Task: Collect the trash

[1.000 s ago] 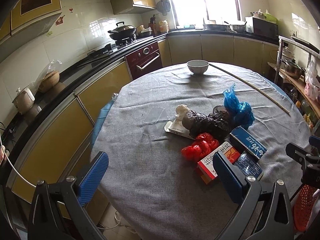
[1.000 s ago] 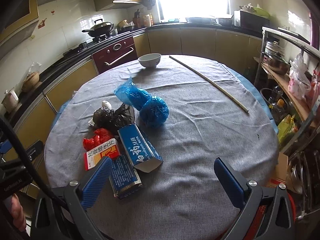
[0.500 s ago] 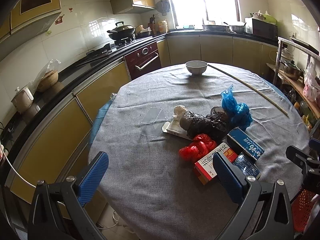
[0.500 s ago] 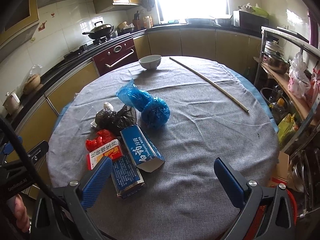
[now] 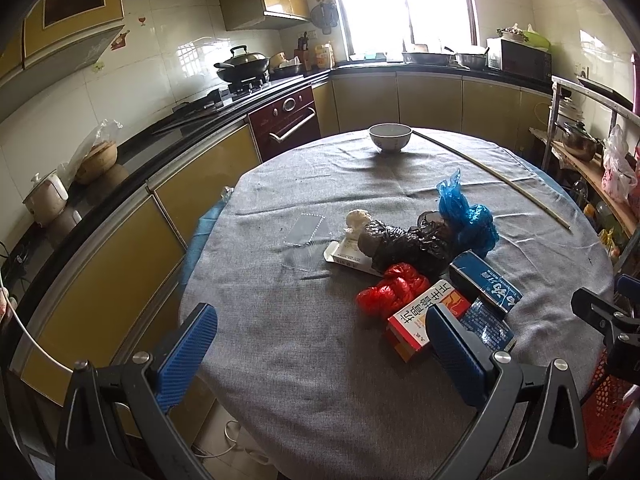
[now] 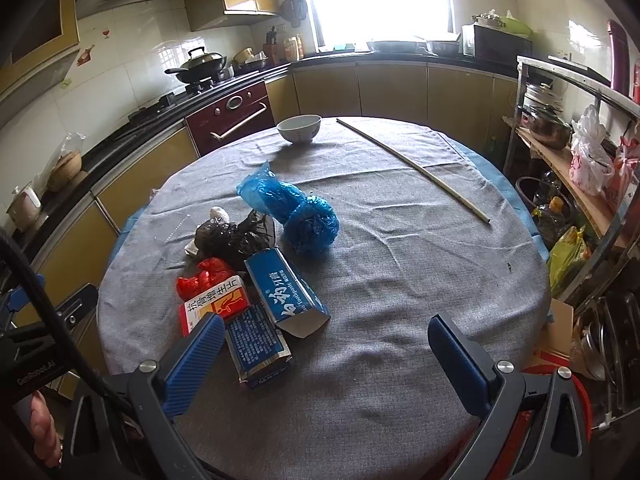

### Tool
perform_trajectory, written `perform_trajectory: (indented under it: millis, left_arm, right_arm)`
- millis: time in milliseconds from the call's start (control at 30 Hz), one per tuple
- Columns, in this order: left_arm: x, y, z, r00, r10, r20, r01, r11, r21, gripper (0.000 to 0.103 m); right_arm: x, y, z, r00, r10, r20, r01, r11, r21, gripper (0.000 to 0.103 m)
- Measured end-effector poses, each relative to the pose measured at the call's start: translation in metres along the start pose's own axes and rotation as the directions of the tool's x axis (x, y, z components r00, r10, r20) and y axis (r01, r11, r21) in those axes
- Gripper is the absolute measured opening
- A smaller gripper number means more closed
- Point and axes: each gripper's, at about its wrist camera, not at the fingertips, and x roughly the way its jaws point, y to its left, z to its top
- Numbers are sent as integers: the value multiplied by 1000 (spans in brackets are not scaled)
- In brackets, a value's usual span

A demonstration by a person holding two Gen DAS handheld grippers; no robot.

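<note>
Kitchen counters ring the round table [image 6: 400, 280], where I find the trash heaped toward its left edge. Largest first: blue bags [image 6: 296, 212], black bag [image 6: 236, 236], toothpaste box [image 6: 286, 292], red-and-white carton [image 6: 216, 304], blue packet [image 6: 256, 344], red wrapper [image 6: 202, 276]. I hold left gripper [image 5: 320, 352] and right gripper [image 6: 326, 356] wide apart, empty. Procedure: I would approach the near-edge packet first, straddling its short sides.

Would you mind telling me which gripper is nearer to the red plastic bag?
Left. The left gripper hovers just in front of the red plastic bag; the right gripper sits farther off, to the bag's right.
</note>
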Motion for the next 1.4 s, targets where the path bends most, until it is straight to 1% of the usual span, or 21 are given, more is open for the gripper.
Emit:
perform_trajectory:
  millis: [267,333,400,433,500,567,633,700,800,933,967,1033,1067,1233,1333,1400]
  left_arm:
    - [7,1,-2,999,-31,-25,30,1000,-5,103]
    - [10,2,-3,999,-35,-34,35,999,-4,103]
    - [16,2,-5,998,-36,-47,36,999,-4,103]
    - [19,3,-6,998,-38,-56,37,999,-6,103]
    - [25,4,-7,996,-44,-75,44,999,-11,103]
    - [33,5,-9,993,-61,-101,60,998,-14,103]
    - [39,5,-11,990,-76,-122,74,997,-17,103]
    - [44,4,-13,987,-83,-138,81,997,-16,103]
    - [53,2,-15,982,-93,-164,92,996,-12,103]
    - [60,-2,-17,973,-124,-197,123,992,-15,103]
    - [62,-3,-17,971,-129,-202,128,992,-14,103]
    - [64,-7,-17,967,-138,-215,140,990,-7,103]
    - [65,-9,-17,965,-143,-220,146,989,-5,103]
    - [68,-20,-16,954,-176,-243,182,983,5,103]
    - [69,-30,-15,939,-217,-268,226,974,4,103]
    - [71,-38,-16,919,-258,-297,268,963,-9,103]
  right_arm:
    - [2,2,1,1000,3,-6,-3,1000,-15,102]
    - [6,4,1,1000,10,-13,-10,1000,-27,100]
    - [12,6,3,999,25,-26,-26,999,-42,94]
    - [16,6,3,999,32,-37,-34,998,-50,92]
    - [29,6,5,996,55,-66,-59,997,-54,86]
    - [41,8,7,993,76,-93,-81,995,-53,83]
    - [56,10,9,988,92,-123,-100,993,-55,81]
    - [72,13,11,981,113,-158,-124,990,-63,73]
    - [95,18,14,971,140,-195,-155,986,-62,71]
    - [120,24,17,966,126,-224,-149,985,-88,69]
    - [126,24,17,965,121,-231,-146,985,-93,67]
    - [138,24,18,960,123,-253,-149,985,-87,60]
    - [142,22,19,958,124,-259,-149,986,-79,60]
    - [147,5,25,960,139,-243,-153,988,-38,54]
    - [145,-14,26,964,142,-225,-143,990,11,53]
    - [142,-25,26,970,121,-213,-119,993,23,53]
